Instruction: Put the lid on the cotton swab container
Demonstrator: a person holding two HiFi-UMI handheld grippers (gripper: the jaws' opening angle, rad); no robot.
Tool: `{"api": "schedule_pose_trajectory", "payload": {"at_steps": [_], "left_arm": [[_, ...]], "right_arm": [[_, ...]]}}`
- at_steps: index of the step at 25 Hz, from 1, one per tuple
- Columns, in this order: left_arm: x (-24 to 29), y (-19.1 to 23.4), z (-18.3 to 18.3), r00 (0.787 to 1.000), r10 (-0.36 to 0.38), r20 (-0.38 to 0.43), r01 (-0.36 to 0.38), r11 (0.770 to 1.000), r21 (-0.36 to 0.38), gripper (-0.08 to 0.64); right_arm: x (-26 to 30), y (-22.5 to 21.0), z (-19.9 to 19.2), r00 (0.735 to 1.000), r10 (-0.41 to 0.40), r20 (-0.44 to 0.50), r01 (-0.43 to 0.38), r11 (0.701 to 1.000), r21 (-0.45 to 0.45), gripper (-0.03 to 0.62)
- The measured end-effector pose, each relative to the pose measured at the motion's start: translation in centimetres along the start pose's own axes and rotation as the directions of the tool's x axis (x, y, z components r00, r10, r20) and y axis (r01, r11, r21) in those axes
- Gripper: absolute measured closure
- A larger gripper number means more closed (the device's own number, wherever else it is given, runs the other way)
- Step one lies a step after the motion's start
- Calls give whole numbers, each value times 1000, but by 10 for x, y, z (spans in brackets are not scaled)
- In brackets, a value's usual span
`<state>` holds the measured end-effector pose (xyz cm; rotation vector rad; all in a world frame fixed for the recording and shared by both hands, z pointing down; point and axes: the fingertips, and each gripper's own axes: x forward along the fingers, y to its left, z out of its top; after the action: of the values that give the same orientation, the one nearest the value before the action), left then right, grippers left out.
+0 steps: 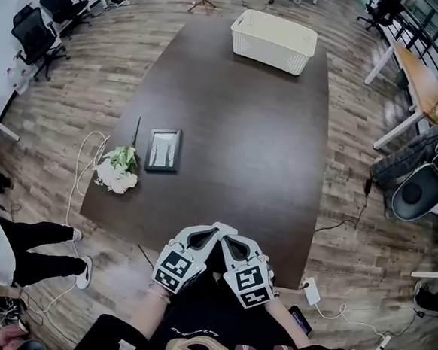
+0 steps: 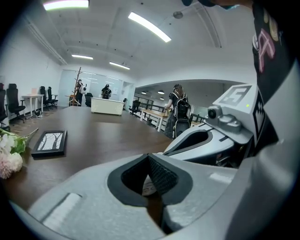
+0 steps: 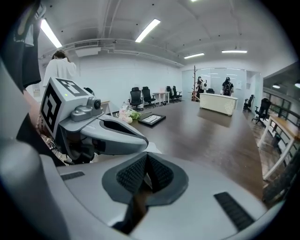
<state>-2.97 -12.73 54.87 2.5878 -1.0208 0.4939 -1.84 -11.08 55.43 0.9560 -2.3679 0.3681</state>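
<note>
No cotton swab container or lid shows in any view. Both grippers hang side by side over the near edge of the dark table (image 1: 245, 135), close to the person's body. My left gripper (image 1: 212, 229) has its jaws together with nothing between them; its pads meet in the left gripper view (image 2: 149, 158). The right gripper (image 1: 229, 237) is likewise shut and empty, its pads touching in the right gripper view (image 3: 146, 158). Each gripper sees the other beside it: the right gripper (image 2: 206, 140) and the left gripper (image 3: 110, 133).
A white basket (image 1: 273, 40) stands at the table's far end. A framed picture (image 1: 163, 149) lies at the left, with a bunch of flowers (image 1: 117, 171) by the left edge. Office chairs (image 1: 42, 24) and desks (image 1: 419, 80) ring the table. A person's legs (image 1: 31, 254) are at the left.
</note>
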Motion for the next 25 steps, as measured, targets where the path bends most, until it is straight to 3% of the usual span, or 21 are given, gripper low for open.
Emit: {"api": "schedule_pose_trajectory", "payload": {"at_steps": [3,6,10,17,22,25], "left_arm": [[-1,1,0,1000,-2,14,2,1000,2,554],[-1,1,-1,1000,-6,2,6,1000,-10,554],[-1,0,1,999,28,16,-28,999,-24,554],[-20,9,24,980,138,141,-117,982,-147,554],[-36,0,38,970,166,177,-142,980,-140,554],[-41,-9,48,965,172,196,-151,982,-114,554]], "right_arm": [[2,0,0,1000,-24,6,24,999,-26,583],[2,1,-3,999,31,-29,-31,999,28,583],[-2,2,3,997,69,-39,-68,997,21,583],[-27,-20,14,998,13,59,-20,993,113,583],[-59,-33,33,977,58,204,-98,977,191,583],[-73,-46,34,969,20,245,-74,974,213,583]]}}
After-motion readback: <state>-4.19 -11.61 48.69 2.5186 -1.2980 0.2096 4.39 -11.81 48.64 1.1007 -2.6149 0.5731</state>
